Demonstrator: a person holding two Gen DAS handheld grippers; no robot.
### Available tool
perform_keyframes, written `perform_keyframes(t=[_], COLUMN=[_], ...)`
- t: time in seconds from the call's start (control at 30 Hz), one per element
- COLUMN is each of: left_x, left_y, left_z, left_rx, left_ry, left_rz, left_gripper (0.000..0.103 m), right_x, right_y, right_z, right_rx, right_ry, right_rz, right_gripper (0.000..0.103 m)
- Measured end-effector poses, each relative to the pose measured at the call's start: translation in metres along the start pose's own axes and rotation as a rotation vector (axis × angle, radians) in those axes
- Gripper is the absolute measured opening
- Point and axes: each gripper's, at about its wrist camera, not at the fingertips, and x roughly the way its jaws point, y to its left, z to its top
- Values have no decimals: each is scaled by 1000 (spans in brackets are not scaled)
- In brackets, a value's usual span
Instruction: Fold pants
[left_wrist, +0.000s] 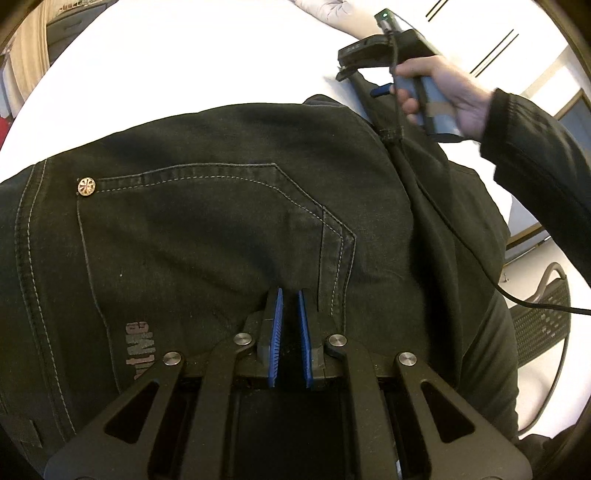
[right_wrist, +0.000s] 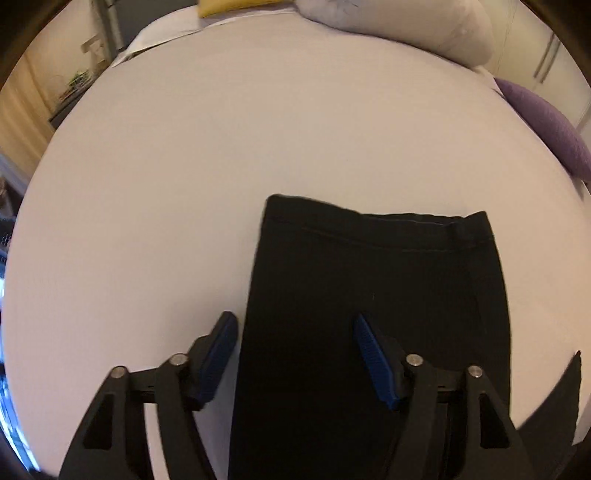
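Note:
Black jeans (left_wrist: 207, 229) lie on a white table (left_wrist: 184, 62). The left wrist view shows the seat with a stitched back pocket and a metal rivet (left_wrist: 86, 186). My left gripper (left_wrist: 290, 295) hovers over the pocket, its blue pads nearly together with a narrow gap and no cloth between them. The right wrist view shows the leg end with its hem (right_wrist: 373, 254) lying flat. My right gripper (right_wrist: 295, 325) is open, straddling the leg's left edge. It also shows in the left wrist view (left_wrist: 384, 88), held by a hand at the far leg.
A grey-white pillow (right_wrist: 406, 26), a purple cushion (right_wrist: 550, 129) and a yellow item (right_wrist: 229, 5) lie at the table's far side. A mesh chair (left_wrist: 543, 325) stands at the right. A black cable (left_wrist: 461, 240) runs across the jeans.

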Motion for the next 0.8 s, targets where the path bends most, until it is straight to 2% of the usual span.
perform_keyframes(t=[0.03,0.07,0.1,0.13,0.17,0.2,0.33,0.53,0.67,0.8], left_x=[0,-2,-3,-2,-1,-1,-1,0,0,1], left_y=[0,1,1,0,-1,-2,-5,-12,-19,-28], left_z=[0,-1,-2,-2,-2,0,1,0,0,1], left_rx=[-1,-2,0,6,11,14,12,35,47,63], left_ry=[0,0,0,0,1,2,0,-2,0,10], left_rz=[0,-2,-2,2,6,8,10,34,54,84], left_gripper=[9,9,9,9,9,9,9,9,9,9], right_x=[0,0,-1,-3,-6,-8,-30,-100,-136,-144], right_y=[-2,-3,-3,-3,-5,-9,-42,-119,-203,-292], right_z=[2,3,4,4,4,5,2,-26,-73,-138], right_rx=[9,12,9,-8,-24,-20,67,218,409,617], right_ry=[-13,-13,-18,-24,-21,-16,-31,-168,-254,-306], right_rz=[-3,2,12,19,27,42,131,254,331,385], right_gripper=[73,68,50,38,20,9,6,6,6,6])
